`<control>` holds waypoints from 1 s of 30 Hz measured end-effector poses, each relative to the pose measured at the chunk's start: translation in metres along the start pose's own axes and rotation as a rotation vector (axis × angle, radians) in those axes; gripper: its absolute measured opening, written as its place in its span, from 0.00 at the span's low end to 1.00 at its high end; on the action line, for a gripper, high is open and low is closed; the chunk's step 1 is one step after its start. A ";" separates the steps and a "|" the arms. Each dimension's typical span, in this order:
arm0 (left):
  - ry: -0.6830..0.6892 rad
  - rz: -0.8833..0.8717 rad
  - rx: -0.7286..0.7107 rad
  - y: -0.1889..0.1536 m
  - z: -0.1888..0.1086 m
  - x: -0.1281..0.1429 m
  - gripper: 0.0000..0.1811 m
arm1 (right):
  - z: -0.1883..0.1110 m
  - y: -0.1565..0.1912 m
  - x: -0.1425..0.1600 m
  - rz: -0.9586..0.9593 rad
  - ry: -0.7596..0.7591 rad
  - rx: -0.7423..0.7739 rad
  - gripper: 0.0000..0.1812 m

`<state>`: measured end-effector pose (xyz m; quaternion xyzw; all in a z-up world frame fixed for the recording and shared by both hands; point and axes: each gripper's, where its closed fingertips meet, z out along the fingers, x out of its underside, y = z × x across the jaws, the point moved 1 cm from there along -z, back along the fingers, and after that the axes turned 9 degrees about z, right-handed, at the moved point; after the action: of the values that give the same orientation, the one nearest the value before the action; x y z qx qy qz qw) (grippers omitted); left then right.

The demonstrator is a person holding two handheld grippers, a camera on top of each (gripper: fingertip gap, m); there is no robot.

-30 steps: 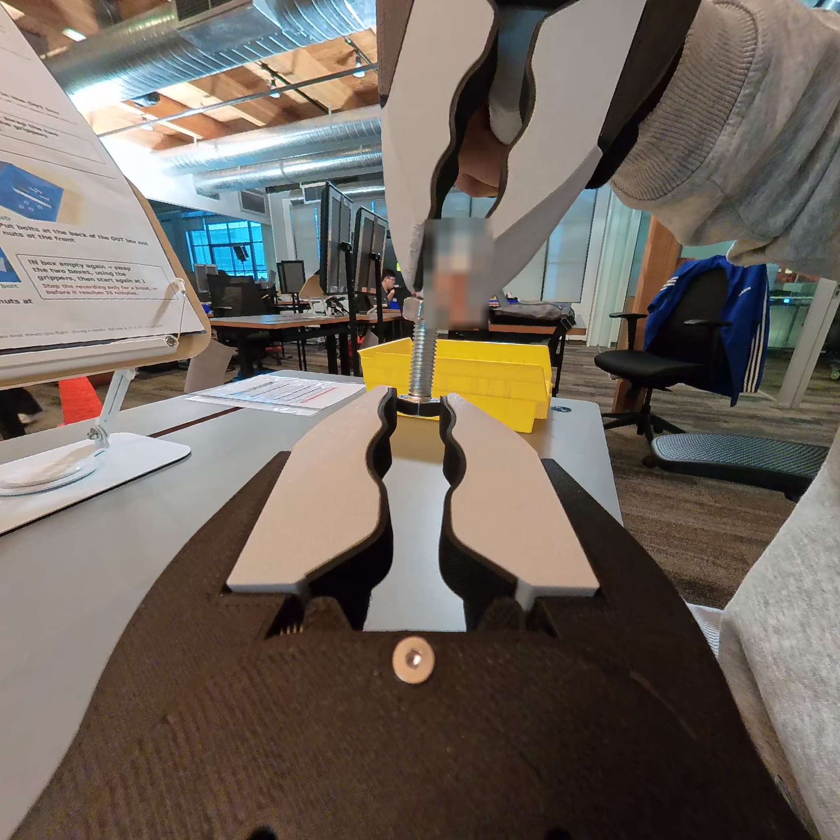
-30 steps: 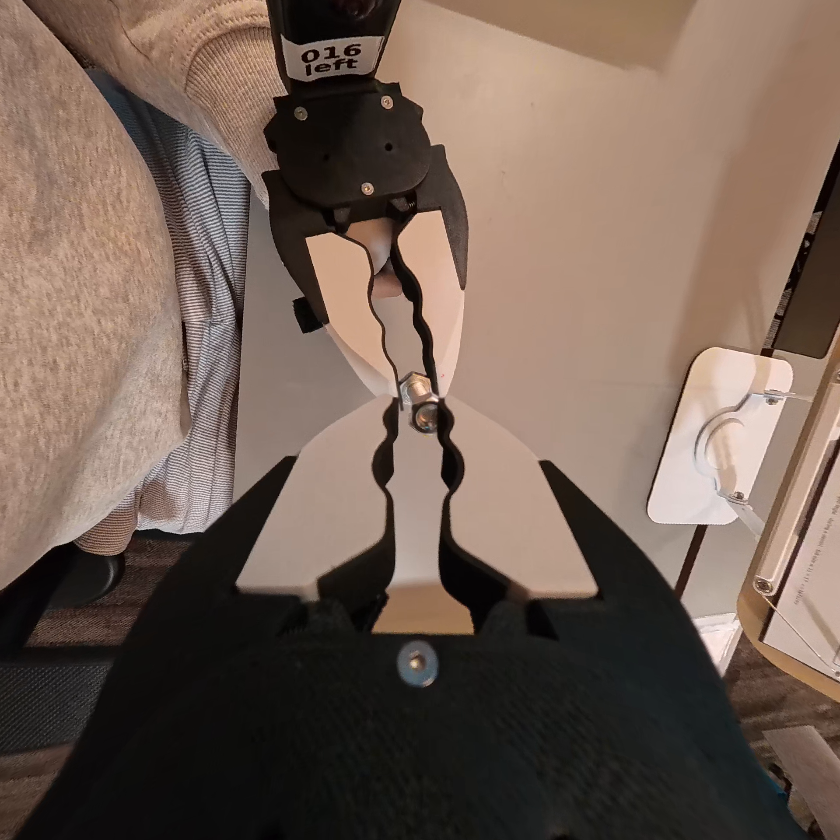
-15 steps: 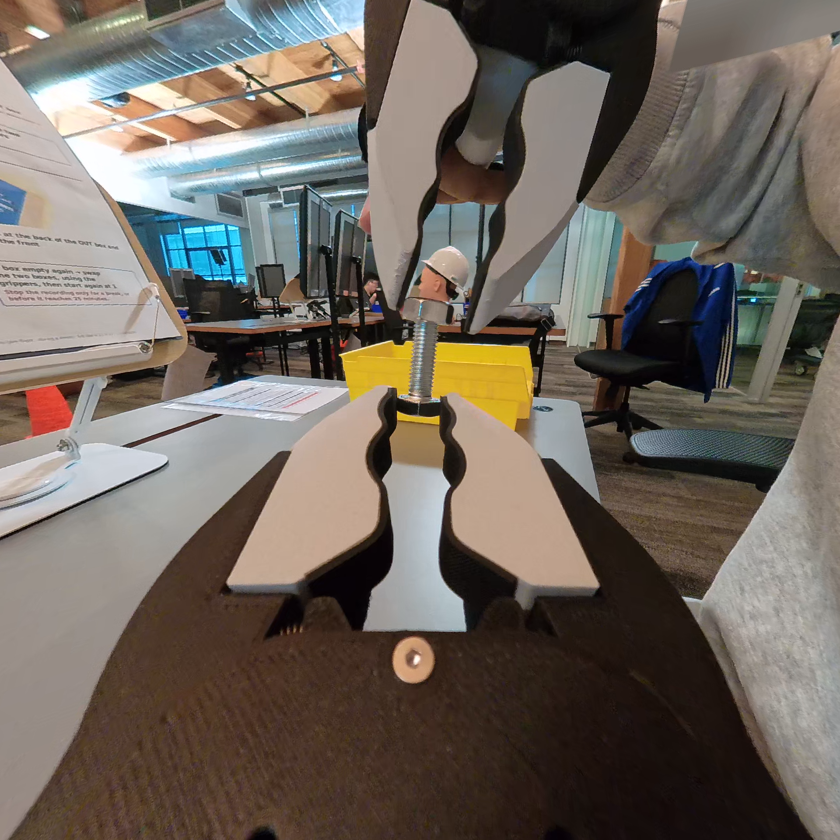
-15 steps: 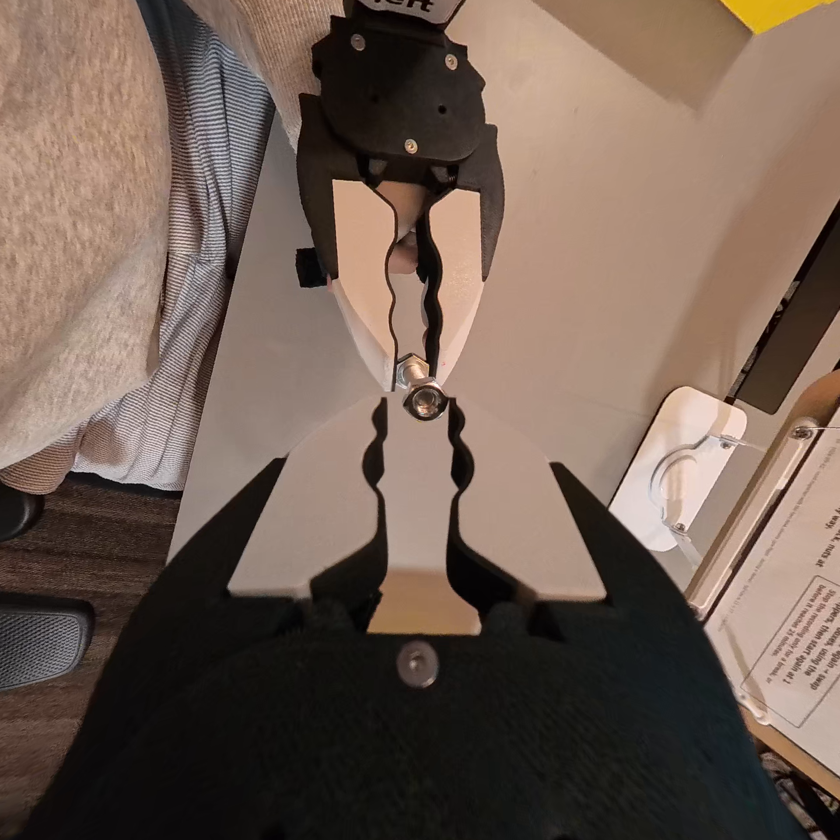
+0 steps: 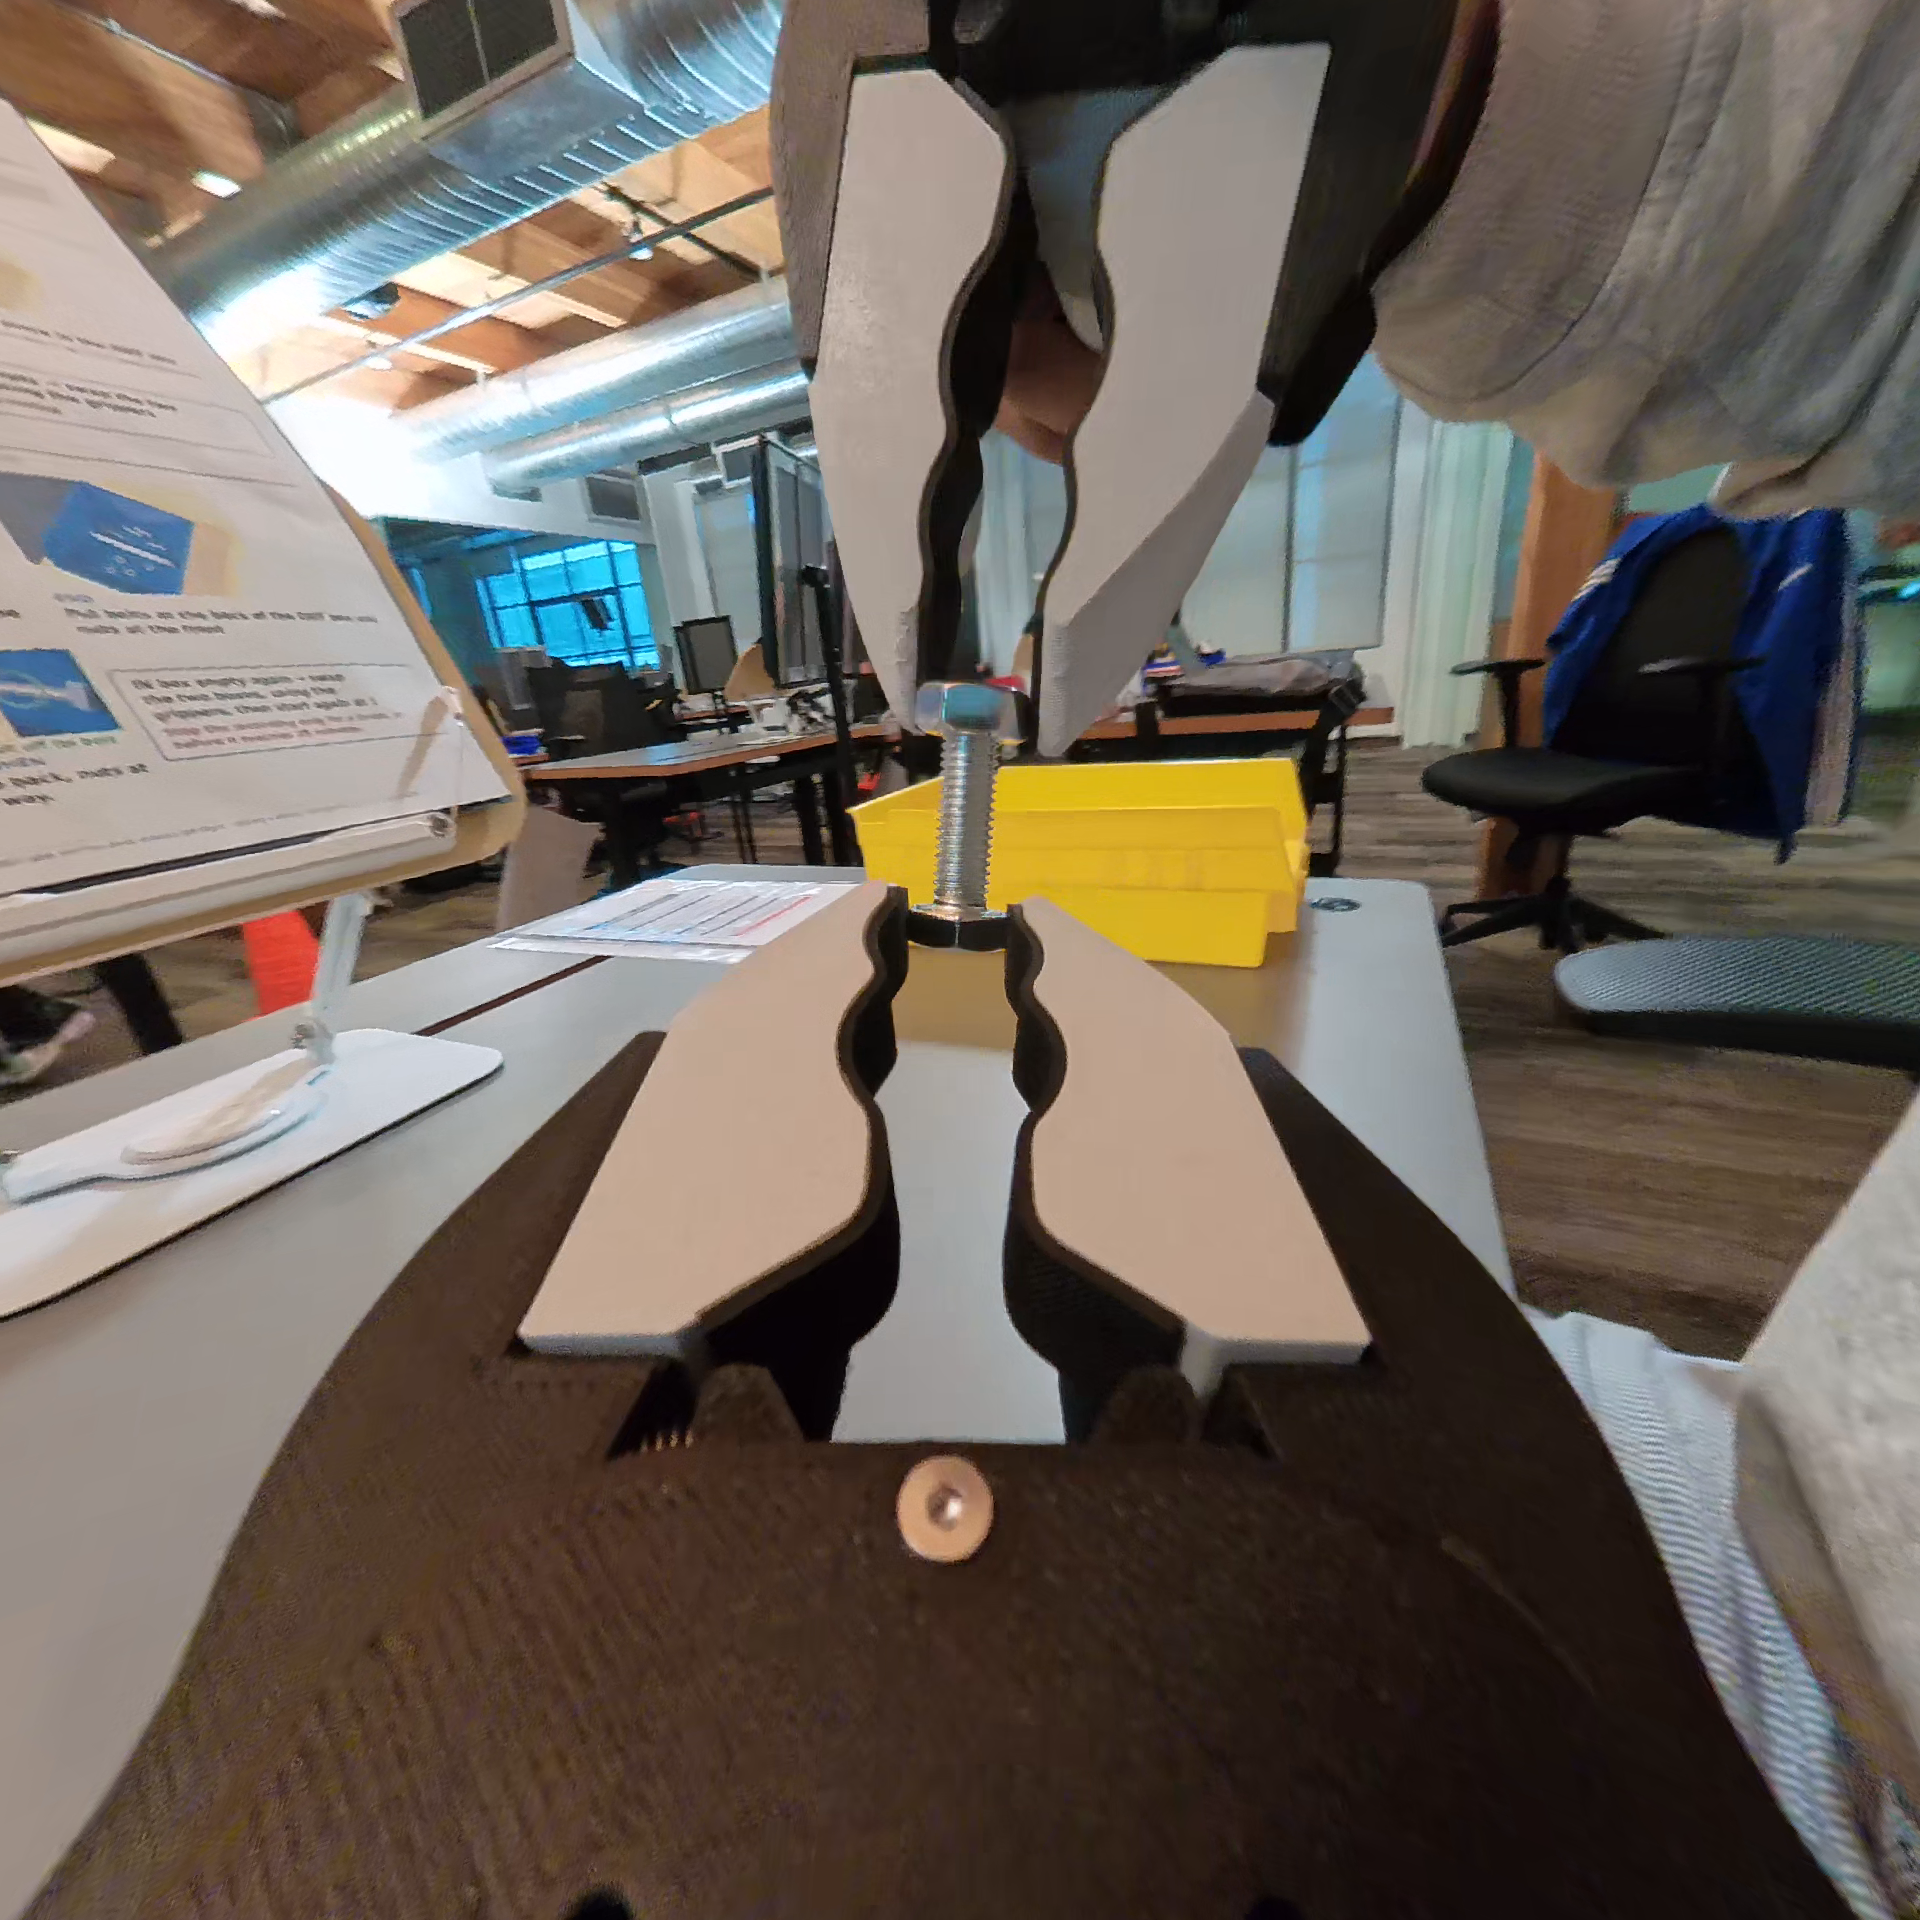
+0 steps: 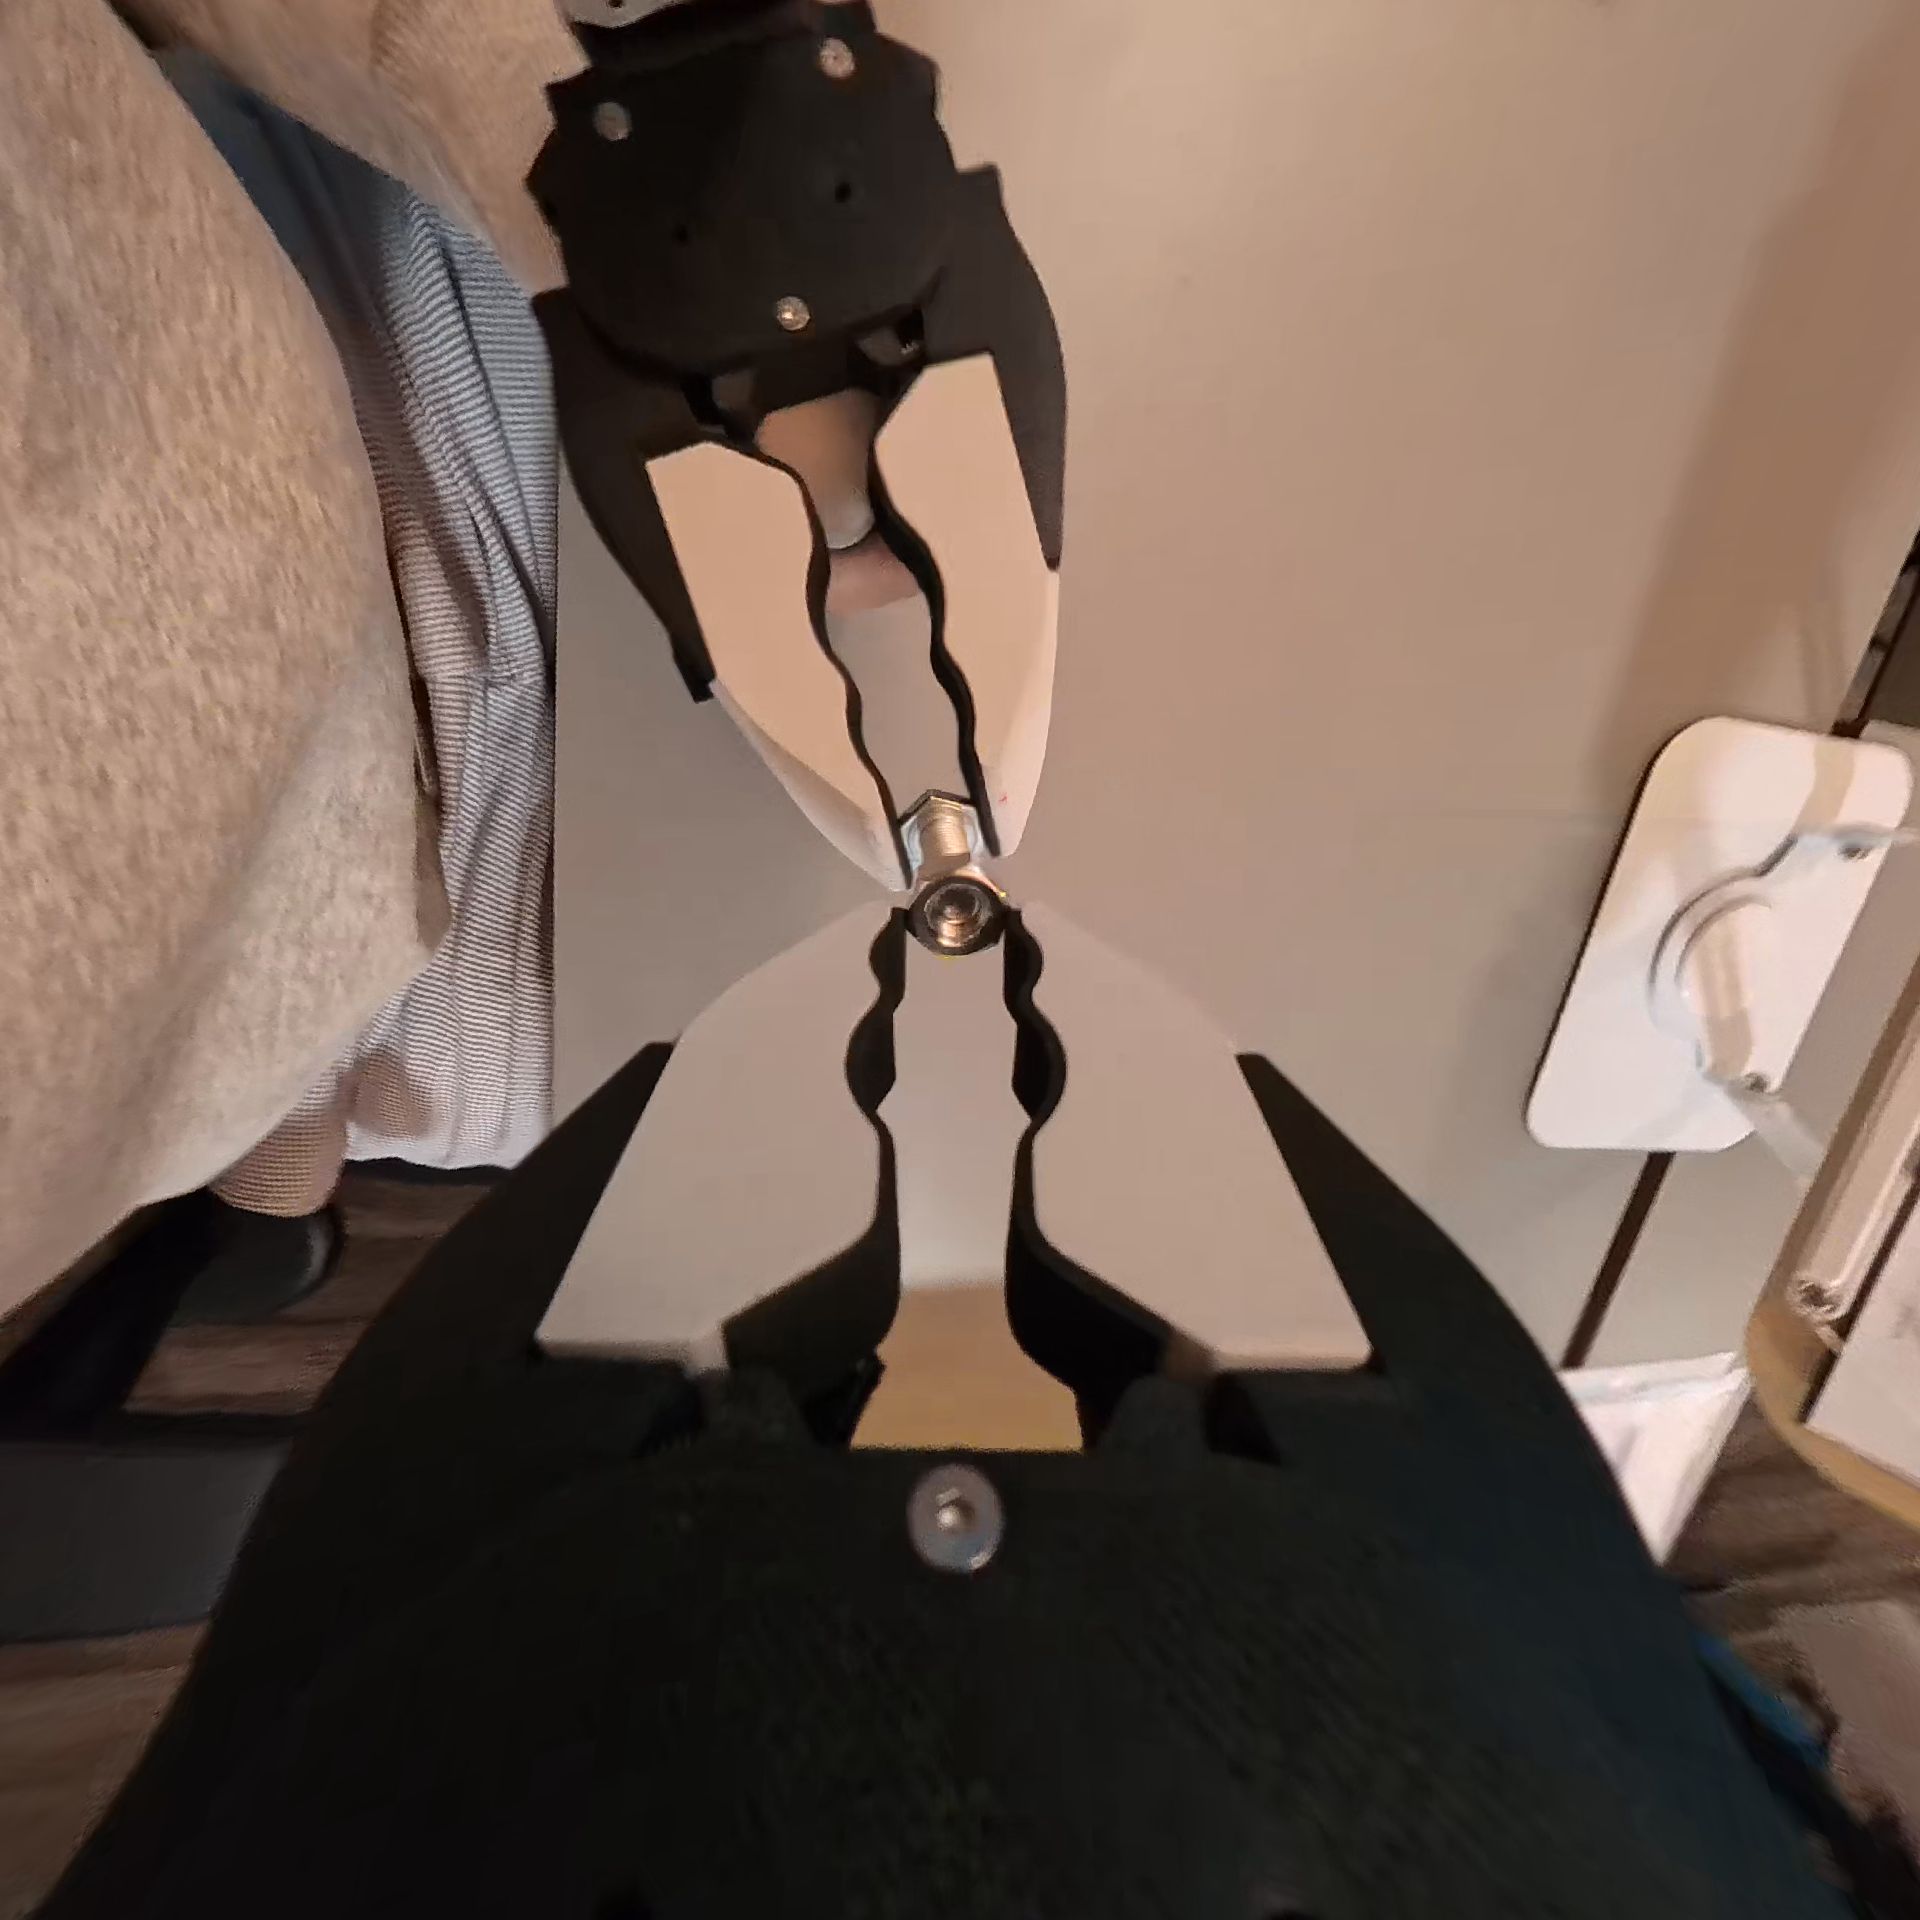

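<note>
My left gripper (image 5: 956,920) is shut on a dark hex nut (image 5: 956,930) at its fingertips, a little above the grey table (image 5: 1361,997). A silver bolt (image 5: 966,821) stands upright in the nut, head up. My right gripper (image 5: 975,717) comes down from above, and its tips close on the bolt's hex head. In the right wrist view, my right gripper (image 6: 956,920) pinches the bolt head (image 6: 954,914) end-on. Just beyond it, the left gripper (image 6: 940,831) holds the nut (image 6: 933,821).
A yellow bin (image 5: 1153,862) stands behind the bolt at the table's far end, next to a printed sheet (image 5: 675,914). A document stand (image 5: 156,623) on a white base (image 5: 208,1122) is at the left. A person's grey sleeve (image 5: 1662,208) is upper right; office chairs (image 5: 1621,769) stand beyond. Only a small space, under 4 cm, lies between the two pairs of fingers.
The right gripper let go of the bolt head, opened and lifted slightly, turned about the bolt, and has closed on the head again. The left gripper kept hold of the nut.
</note>
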<state>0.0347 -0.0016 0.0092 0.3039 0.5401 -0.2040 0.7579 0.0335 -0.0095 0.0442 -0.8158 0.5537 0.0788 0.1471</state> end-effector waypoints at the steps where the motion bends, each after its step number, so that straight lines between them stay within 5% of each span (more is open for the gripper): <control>1: 0.009 0.020 -0.014 0.001 0.000 0.000 0.10 | 0.000 -0.001 0.001 0.044 0.009 0.001 0.10; 6: 0.016 0.043 -0.046 0.004 0.000 -0.001 0.10 | -0.001 -0.001 -0.002 0.226 -0.010 -0.006 0.10; 19: -0.027 -0.081 -0.037 0.011 -0.003 -0.004 0.11 | -0.013 -0.010 -0.006 0.234 -0.175 0.043 0.19; 30: -0.045 -0.195 -0.108 0.031 -0.010 0.001 0.11 | -0.022 -0.020 0.000 0.326 -0.862 0.239 0.22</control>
<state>0.0477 0.0282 0.0129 0.2041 0.5600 -0.2542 0.7617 0.0510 -0.0095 0.0683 -0.5888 0.5682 0.3678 0.4418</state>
